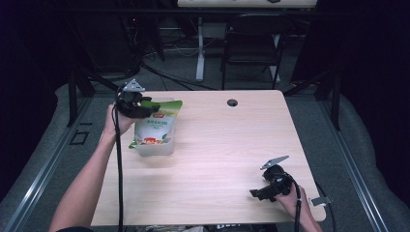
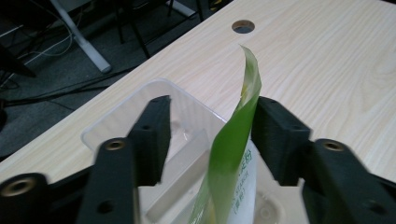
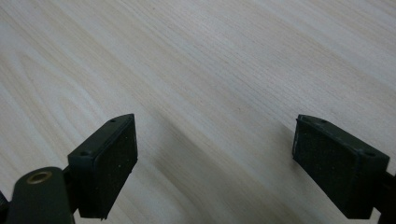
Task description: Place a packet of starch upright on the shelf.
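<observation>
Dark room, chair and desk legs at top of the high view; pale wood tabletop (image 1: 217,145) in the middle, cable hole near its far edge. Left gripper (image 1: 145,110) sits at upper left of the high view, right at the top of a green-and-white pouch (image 1: 154,128) standing in a clear plastic container (image 1: 153,147). In the left gripper view the pouch's green top flap (image 2: 236,135) rises between the jaws, touching the right-hand jaw; the left-hand jaw stands apart from it, over the container's open mouth (image 2: 140,112). So jaws are spread, not clamped. Flap's long axis runs upright, twisting slightly.

Right gripper (image 1: 263,192) rests at lower right of the high view, well apart from the pouch, jaws wide apart over bare wood.

Left hand is clearly nearer; closing on the flap looks like the likely next move.
</observation>
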{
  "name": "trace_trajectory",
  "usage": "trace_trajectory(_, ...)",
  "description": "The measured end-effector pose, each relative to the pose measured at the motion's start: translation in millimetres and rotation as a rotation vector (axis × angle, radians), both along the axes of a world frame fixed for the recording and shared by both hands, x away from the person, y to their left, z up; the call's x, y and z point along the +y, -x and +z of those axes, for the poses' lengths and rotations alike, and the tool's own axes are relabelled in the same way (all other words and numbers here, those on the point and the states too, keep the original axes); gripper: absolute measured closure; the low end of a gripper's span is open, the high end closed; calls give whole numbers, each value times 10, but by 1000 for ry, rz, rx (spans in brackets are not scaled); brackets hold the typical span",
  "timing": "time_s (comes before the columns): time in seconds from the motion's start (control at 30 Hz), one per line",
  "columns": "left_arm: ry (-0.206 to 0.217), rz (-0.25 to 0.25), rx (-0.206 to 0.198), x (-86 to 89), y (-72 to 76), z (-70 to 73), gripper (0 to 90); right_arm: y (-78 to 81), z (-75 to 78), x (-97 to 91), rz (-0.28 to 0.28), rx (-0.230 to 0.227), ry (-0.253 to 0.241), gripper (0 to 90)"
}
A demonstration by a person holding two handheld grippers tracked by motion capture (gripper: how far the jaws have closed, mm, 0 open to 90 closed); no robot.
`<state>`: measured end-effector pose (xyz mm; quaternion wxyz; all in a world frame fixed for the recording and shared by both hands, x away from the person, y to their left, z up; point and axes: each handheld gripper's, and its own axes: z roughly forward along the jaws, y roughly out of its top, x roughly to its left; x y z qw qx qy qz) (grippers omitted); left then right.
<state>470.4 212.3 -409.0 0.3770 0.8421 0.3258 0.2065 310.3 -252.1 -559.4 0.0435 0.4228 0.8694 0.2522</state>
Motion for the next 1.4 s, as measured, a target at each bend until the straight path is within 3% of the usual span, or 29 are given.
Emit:
trace_trajectory(0.07, 4, 11, -2, -32, -6, -14, 571, 0, 1, -1, 3, 2, -1, 135)
trace_trajectory(0.1, -6, 0, -3, -55, -5, -21, 660, 0, 1, -1, 5, 4, 1, 135)
trace_trajectory(0.17, -22, -4, -11, -71, -1, -22, 693, 1, 0, 1, 5, 4, 0, 135)
trace_trajectory(0.2, -34, -19, -20, -88, 11, -25, 782, -4, 8, -4, 17, 8, 10, 135)
trace_trajectory(0.23, -50, -23, -29, -92, 16, -24, 813, -7, 11, -5, 25, 12, 10, 135)
trace_trajectory(0.37, -55, -53, -52, -78, 50, -41, 894, 12, -14, 12, -9, 0, -23, 135)
trace_trajectory(0.47, -47, -79, -65, -50, 85, -41, 898, 6, -3, 9, 5, 6, -10, 135)
trace_trajectory(0.53, -47, -87, -68, -37, 93, -34, 898, 16, -20, 21, -15, -4, -32, 135)
trace_trajectory(0.57, -38, -111, -72, -13, 117, -18, 899, 3, -3, 6, 11, 11, -8, 135)
trace_trajectory(0.7, -45, -144, -96, 18, 191, 10, 900, 1, -4, 6, 10, 11, -3, 135)
trace_trajectory(0.97, -27, -179, -147, 105, 294, 46, 900, -2, -10, 9, 11, 10, -1, 135)
trace_trajectory(1.4, -8, -241, -223, 192, 332, 59, 900, -2, -15, 16, 11, 11, -5, 135)
